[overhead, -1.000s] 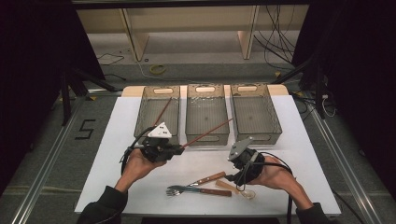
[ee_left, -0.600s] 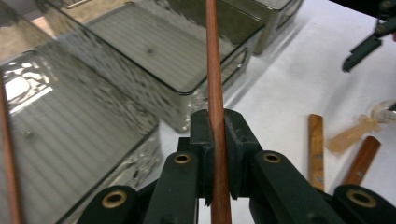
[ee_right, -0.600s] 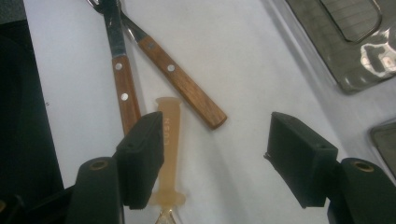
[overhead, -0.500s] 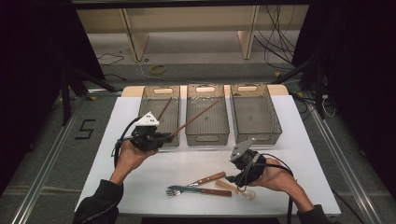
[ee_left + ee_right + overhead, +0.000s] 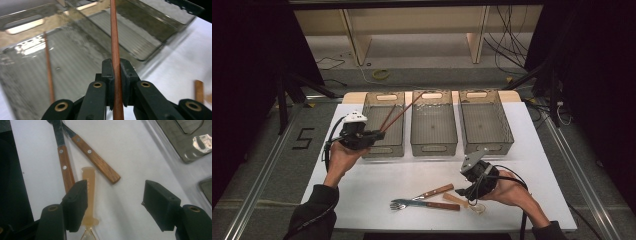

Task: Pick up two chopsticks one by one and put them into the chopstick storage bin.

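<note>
My left gripper (image 5: 374,134) hovers at the near left corner of the left bin (image 5: 384,149), shut on a red-brown chopstick (image 5: 404,111) that slants up and right over that bin. In the left gripper view the chopstick (image 5: 115,45) is pinched between the black pads (image 5: 107,72), and a second chopstick (image 5: 48,72) lies in the bin below. My right gripper (image 5: 466,192) rests low on the table by the cutlery, open. Its jaws (image 5: 115,205) stand wide, with a beige plastic utensil handle (image 5: 89,192) next to the left pad.
Three clear grey bins sit in a row on the white table, the middle bin (image 5: 433,146) and the right bin (image 5: 487,144) holding nothing. A wooden-handled fork (image 5: 404,204) and a wooden-handled knife (image 5: 432,192) lie at the front centre. The table edge is close behind both hands.
My left gripper has carried the chopstick to the left and away from the front, from in front of the middle bin to the left bin. The right gripper has stayed put.
</note>
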{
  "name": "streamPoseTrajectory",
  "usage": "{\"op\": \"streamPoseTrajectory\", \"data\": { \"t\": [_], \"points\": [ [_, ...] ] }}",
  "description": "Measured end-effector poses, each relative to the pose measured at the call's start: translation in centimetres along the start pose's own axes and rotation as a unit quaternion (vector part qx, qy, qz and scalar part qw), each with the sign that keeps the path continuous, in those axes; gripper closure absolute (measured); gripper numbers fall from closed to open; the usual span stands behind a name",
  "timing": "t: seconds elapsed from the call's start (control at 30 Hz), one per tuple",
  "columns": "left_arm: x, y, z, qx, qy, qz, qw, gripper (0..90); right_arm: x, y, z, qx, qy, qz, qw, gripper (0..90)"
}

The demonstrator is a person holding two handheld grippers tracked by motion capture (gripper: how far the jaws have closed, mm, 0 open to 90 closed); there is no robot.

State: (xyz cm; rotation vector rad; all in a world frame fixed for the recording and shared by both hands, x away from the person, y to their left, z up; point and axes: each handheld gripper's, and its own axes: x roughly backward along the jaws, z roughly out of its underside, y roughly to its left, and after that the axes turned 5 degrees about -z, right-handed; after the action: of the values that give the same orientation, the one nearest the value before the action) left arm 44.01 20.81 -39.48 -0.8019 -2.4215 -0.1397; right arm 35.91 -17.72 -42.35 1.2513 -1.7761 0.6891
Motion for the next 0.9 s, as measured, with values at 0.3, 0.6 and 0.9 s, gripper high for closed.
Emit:
{"op": "streamPoseTrajectory", "data": {
  "t": [0.3,0.6,0.9],
  "points": [
    [-0.3,2.2,0.2,0.031,0.002,-0.036,0.9989,82.8,-0.2,-0.1,0.2,-0.002,0.001,0.001,1.0000,36.3],
    [-1.2,3.7,0.6,0.060,0.014,-0.049,0.9969,82.7,-0.2,-0.1,0.2,-0.004,0.000,-0.001,1.0000,36.0],
    [-1.9,4.4,0.7,0.081,0.031,-0.065,0.9941,82.7,-0.2,0.0,0.2,-0.002,-0.002,-0.003,1.0000,35.9]
  ]
}}
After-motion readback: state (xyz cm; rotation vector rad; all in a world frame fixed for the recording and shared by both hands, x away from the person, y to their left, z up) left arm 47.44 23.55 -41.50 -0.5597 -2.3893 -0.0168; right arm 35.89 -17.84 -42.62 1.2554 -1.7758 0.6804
